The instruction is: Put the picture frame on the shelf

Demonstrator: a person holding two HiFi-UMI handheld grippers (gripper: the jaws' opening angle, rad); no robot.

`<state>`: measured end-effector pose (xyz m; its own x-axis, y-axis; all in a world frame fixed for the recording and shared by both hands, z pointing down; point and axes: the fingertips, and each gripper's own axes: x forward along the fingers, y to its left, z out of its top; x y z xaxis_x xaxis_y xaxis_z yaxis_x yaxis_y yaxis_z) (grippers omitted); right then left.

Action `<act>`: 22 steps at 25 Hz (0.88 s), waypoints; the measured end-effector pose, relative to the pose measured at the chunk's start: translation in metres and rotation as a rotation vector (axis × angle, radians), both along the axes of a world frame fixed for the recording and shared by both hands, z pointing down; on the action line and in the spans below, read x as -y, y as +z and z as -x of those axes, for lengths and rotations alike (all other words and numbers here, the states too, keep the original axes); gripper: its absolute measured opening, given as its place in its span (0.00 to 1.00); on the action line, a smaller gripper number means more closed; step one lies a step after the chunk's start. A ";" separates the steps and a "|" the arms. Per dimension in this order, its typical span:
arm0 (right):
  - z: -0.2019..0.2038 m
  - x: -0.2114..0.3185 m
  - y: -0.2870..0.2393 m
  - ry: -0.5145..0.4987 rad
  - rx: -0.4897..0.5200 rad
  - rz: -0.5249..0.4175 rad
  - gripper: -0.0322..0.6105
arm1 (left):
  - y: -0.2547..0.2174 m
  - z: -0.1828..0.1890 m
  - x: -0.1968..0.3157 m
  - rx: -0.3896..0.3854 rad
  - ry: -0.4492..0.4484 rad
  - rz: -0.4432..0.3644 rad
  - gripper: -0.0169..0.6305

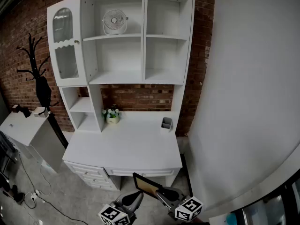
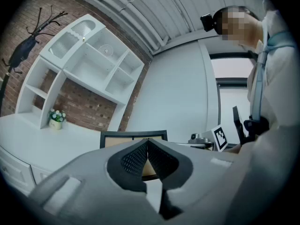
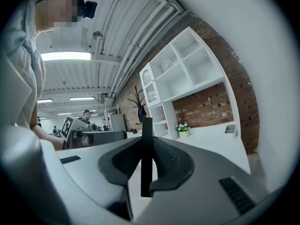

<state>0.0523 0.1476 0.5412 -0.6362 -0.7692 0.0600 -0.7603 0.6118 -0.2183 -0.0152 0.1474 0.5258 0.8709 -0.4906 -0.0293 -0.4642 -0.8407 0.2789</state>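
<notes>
Right claw [image 3: 146,146] gripping picture frame [image 1: 144,183], desk [image 1: 126,144] before shelf [image 1: 143,36], possibly fan [image 1: 115,21] inside

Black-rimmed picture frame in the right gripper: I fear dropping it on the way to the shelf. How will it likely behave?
The black-rimmed picture frame is probably stiff: its edge runs straight between the pads of the right gripper. It looks thin and flat, so likely light. Pinched on one edge only, it may pivot, or tip once stood up.
</notes>
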 end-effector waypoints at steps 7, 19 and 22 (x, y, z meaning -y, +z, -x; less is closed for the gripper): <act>0.003 -0.003 -0.004 0.001 0.008 -0.005 0.17 | 0.000 0.000 -0.006 -0.006 0.016 0.001 0.04; 0.004 -0.004 -0.010 -0.005 0.015 -0.013 0.17 | -0.008 -0.001 -0.007 -0.005 0.028 -0.011 0.04; 0.002 -0.003 -0.009 -0.002 0.026 -0.008 0.17 | -0.007 -0.002 -0.006 -0.006 0.032 -0.012 0.04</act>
